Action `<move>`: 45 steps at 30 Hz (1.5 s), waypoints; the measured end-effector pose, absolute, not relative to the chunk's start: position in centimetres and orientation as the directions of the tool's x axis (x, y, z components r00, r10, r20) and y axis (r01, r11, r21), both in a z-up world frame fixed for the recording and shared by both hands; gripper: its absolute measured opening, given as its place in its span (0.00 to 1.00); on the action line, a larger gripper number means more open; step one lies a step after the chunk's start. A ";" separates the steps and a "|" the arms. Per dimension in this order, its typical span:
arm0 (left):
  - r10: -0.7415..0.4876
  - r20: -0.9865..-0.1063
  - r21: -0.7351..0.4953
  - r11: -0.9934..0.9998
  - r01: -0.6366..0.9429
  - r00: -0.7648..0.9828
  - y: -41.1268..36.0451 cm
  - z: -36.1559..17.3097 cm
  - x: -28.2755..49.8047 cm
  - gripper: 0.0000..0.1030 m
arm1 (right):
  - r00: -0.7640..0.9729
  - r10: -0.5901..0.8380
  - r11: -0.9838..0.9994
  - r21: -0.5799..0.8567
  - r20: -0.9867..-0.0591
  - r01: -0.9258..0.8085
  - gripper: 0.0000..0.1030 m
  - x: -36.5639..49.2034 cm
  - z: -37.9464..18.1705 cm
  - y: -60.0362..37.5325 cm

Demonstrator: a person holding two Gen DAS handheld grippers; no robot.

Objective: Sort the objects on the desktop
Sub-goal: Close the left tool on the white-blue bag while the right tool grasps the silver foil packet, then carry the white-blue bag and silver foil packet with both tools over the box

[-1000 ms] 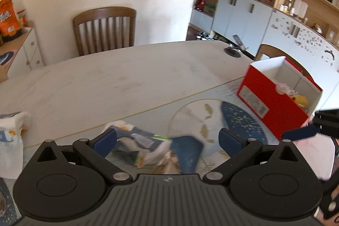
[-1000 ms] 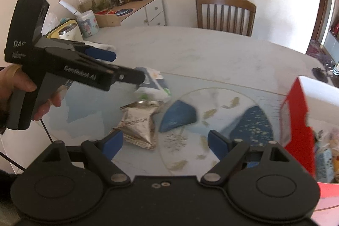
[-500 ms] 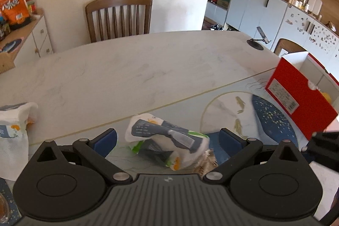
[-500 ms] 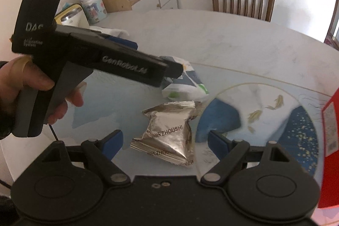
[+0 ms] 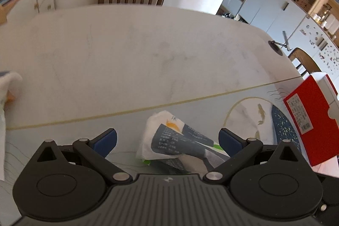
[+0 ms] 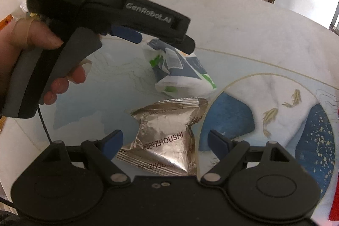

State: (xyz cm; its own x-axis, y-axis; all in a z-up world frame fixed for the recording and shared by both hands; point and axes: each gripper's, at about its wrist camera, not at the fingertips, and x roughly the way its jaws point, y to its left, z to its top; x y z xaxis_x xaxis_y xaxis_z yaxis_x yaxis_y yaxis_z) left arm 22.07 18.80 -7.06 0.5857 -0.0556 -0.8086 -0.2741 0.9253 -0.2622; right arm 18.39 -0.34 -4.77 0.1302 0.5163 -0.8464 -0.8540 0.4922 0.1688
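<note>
Both claws, left claw (image 5: 167, 142) and right claw (image 6: 164, 142), gape released, their bodies hiding each packet's near end.

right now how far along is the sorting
Early, it seems. The red box stands open at the mat's edge; its contents aren't visible. Nothing is gripped: the left gripper is open over the tissue pack, the right gripper open around the foil packet. Both lie on the mat.

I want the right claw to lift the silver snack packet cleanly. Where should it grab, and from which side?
Grip the silver packet across its puffed middle, coming down from above. It lies flat on the mat, crimped ends near and far, and already sits between the open right claw pads; the flat crimps would likely slip.
</note>
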 end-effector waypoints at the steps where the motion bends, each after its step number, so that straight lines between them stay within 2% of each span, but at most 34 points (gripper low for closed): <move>1: -0.066 -0.813 -0.275 0.919 -0.283 0.578 19.1 -7.4 22.3 1.00 | 0.128 0.513 0.492 0.168 -0.849 -0.854 0.84 18.5 -5.0 -0.2; 8: -0.107 -0.830 -0.324 0.891 -0.318 0.548 19.7 -9.0 22.8 1.00 | 0.115 0.492 0.488 0.164 -0.863 -0.857 0.84 19.0 -6.3 0.7; 15: -0.091 -0.838 -0.294 0.906 -0.305 0.539 18.8 -9.3 22.6 0.99 | 0.093 0.481 0.471 0.168 -0.872 -0.866 0.84 19.2 -7.6 1.1; 20: -0.091 -0.835 -0.287 0.914 -0.288 0.543 18.2 -9.3 22.6 0.81 | 0.087 0.465 0.451 0.151 -0.881 -0.879 0.84 19.1 -8.1 1.5; 24: -0.092 -0.834 -0.278 0.922 -0.270 0.544 17.9 -9.3 22.6 0.72 | 0.091 0.460 0.436 0.136 -0.883 -0.890 0.82 19.0 -8.3 1.6; 31: -0.095 -0.825 -0.277 0.927 -0.252 0.556 17.4 -9.2 22.0 0.55 | 0.091 0.455 0.417 0.122 -0.886 -0.901 0.63 19.1 -8.4 1.2; 38: -0.098 -0.819 -0.279 0.929 -0.243 0.566 17.1 -8.9 20.9 0.47 | 0.076 0.449 0.423 0.137 -0.890 -0.896 0.50 19.5 -8.4 0.3; 45: -0.101 -0.812 -0.292 0.923 -0.250 0.575 16.6 -8.9 19.4 0.41 | 0.072 0.435 0.454 0.150 -0.898 -0.878 0.48 20.2 -8.7 -2.3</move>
